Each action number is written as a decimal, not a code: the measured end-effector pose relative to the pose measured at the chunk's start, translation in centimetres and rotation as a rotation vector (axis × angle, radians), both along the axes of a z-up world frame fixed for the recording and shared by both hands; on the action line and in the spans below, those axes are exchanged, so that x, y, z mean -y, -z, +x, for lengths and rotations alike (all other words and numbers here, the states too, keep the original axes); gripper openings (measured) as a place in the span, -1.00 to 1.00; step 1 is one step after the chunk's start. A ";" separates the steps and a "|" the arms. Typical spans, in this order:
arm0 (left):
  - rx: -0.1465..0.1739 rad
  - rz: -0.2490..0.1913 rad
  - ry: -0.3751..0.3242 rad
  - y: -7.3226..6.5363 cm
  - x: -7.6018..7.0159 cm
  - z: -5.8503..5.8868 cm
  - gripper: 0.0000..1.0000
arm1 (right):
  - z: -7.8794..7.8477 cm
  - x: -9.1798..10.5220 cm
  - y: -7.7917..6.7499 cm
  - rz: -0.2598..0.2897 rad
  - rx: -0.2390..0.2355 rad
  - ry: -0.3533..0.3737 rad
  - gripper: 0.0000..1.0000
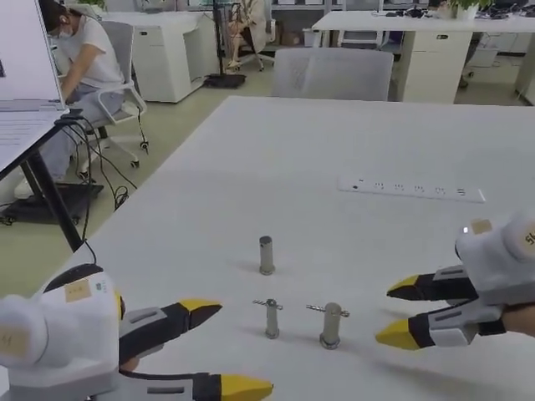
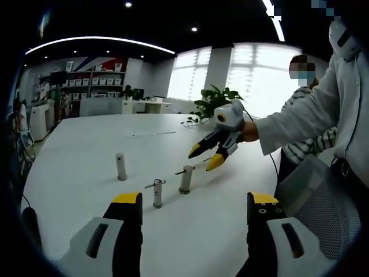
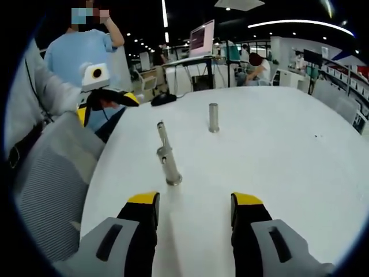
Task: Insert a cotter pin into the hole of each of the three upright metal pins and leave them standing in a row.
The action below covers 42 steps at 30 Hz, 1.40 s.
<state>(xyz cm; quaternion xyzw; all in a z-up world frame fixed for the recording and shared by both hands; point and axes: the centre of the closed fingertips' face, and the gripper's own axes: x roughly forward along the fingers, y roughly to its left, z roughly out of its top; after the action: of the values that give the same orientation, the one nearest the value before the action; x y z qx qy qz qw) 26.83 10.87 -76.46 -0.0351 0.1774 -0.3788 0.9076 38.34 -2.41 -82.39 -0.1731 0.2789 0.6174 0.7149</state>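
White tabletop (image 1: pixel 334 142): broad and pale; it carries all the task's things near its close edge.
Grey chair (image 1: pixel 333 73): pushed against the far edge of the tabletop.
Left claw (image 1: pixel 232 347): low at the left in the head view, jaws spread apart and gripping nothing. It sits left of the front-left pin and closer to the person, clear of it. In the left gripper view (image 2: pixel 195 199) all three pins stand ahead of the open jaws.
Right claw (image 1: pixel 393 313): at the right, jaws spread apart and gripping nothing. It is just right of the front-right pin, near it but not touching. In the right gripper view (image 3: pixel 195 199) the two front pins line up ahead, a little left of the gap.
Power strip (image 1: pixel 411 188): white, lying flat farther back on the tabletop, well apart from the pins.
Rear pin (image 1: pixel 267 255): upright metal cylinder, standing alone behind the other two.
Front-left pin (image 1: pixel 272 322): upright, nearly straight in front of the rear pin.
Front-right pin (image 1: pixel 331 327): upright, beside the front-left pin and apart from it.
Left cotter pin (image 1: pixel 267 304): thin, crosswise through the top of the front-left pin.
Right cotter pin (image 1: pixel 322 310): thin, crosswise through the top of the front-right pin, sticking out toward the left.
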 end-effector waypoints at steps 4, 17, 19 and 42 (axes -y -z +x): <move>-0.003 -0.001 -0.008 0.1 -0.3 -0.1 0.47 | 1.0 -0.5 -0.4 -0.001 0.009 -0.002 0.04; -0.002 -0.010 -0.031 0.0 -0.6 -0.1 0.47 | 3.7 -3.3 -1.6 0.005 0.033 -0.030 0.04; 0.000 -0.013 -0.037 -0.1 -0.8 -0.1 0.47 | 4.0 -3.9 -1.6 0.007 0.031 -0.035 0.04; -0.002 -0.027 -0.065 0.1 -1.8 -0.7 0.47 | 4.8 -13.0 -1.4 0.059 0.032 -0.099 -0.05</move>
<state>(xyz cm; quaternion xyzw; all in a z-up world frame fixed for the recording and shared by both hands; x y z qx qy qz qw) 26.08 12.65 -76.58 -0.0533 0.1722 -0.3514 0.9187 43.11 10.57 -80.99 -0.1752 0.2402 0.6571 0.6927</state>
